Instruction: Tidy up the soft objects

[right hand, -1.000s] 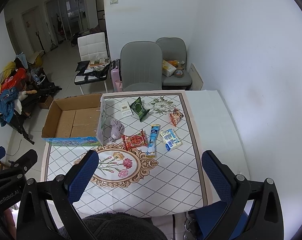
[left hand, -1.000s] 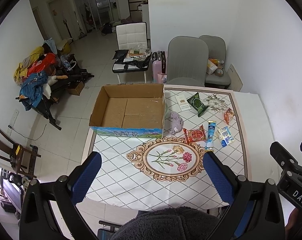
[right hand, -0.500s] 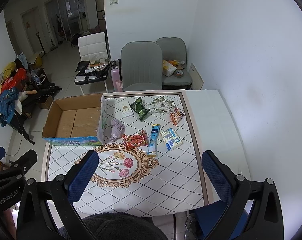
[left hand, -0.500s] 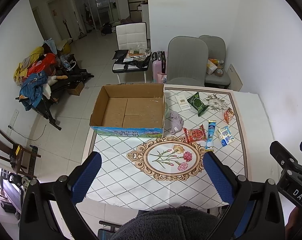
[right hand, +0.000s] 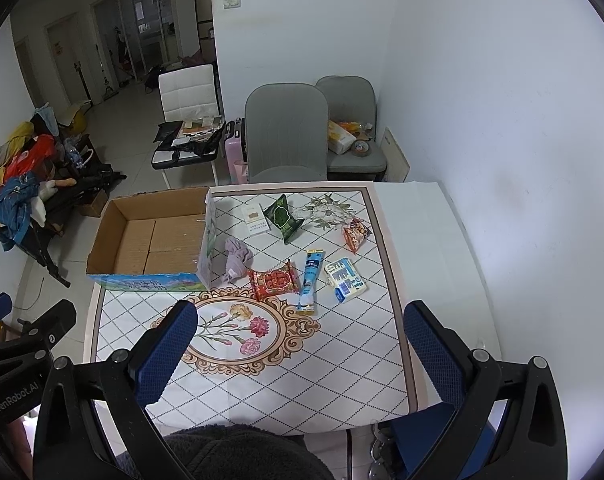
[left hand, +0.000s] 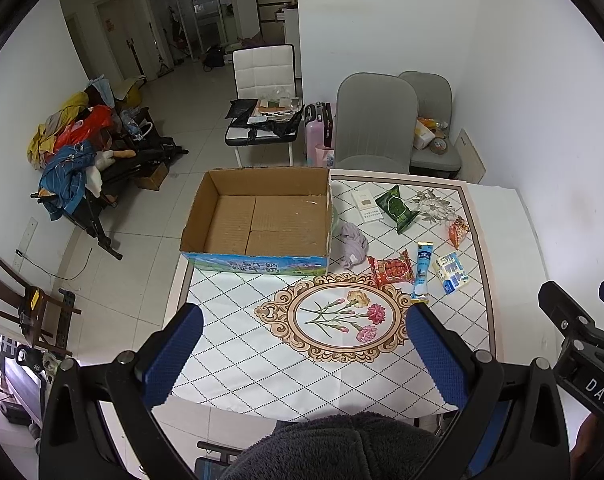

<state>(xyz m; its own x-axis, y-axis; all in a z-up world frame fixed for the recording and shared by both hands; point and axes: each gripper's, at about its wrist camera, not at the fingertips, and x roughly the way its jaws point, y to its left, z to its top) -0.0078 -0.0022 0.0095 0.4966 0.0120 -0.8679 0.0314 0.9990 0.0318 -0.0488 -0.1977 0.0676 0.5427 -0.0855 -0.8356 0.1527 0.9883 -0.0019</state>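
Both of your tools sit high above the near edge of the worktop point(left hand: 502, 216), nothing between the pads. Your left hand-held gripper point(left hand: 302, 354) is spread wide, blue pads apart over the floral medallion of the cloth; your right hand-held gripper point(right hand: 302, 354) is likewise wide apart and empty. The cardboard box point(left hand: 257, 216) rests at the far left corner of the worktop, flaps up, with nothing visible on its brown floor. Just right of the box, touching or nearly touching its wall, lies the lilac cloth bundle point(left hand: 352, 244), crumpled. Next to it, toward you and rightward: a red snack packet point(left hand: 390, 271), then a blue tube sachet point(left hand: 422, 272) lying lengthwise, then a blue-and-white pack point(left hand: 452, 272). Farther back sit a white flat box point(left hand: 366, 206), a green pouch point(left hand: 396, 208) and a small orange packet point(left hand: 458, 231), all apart from one another. Two grey chairs point(left hand: 376, 120) stand beyond the far edge. Dark fleece fabric point(left hand: 334, 448) fills the bottom of both views.
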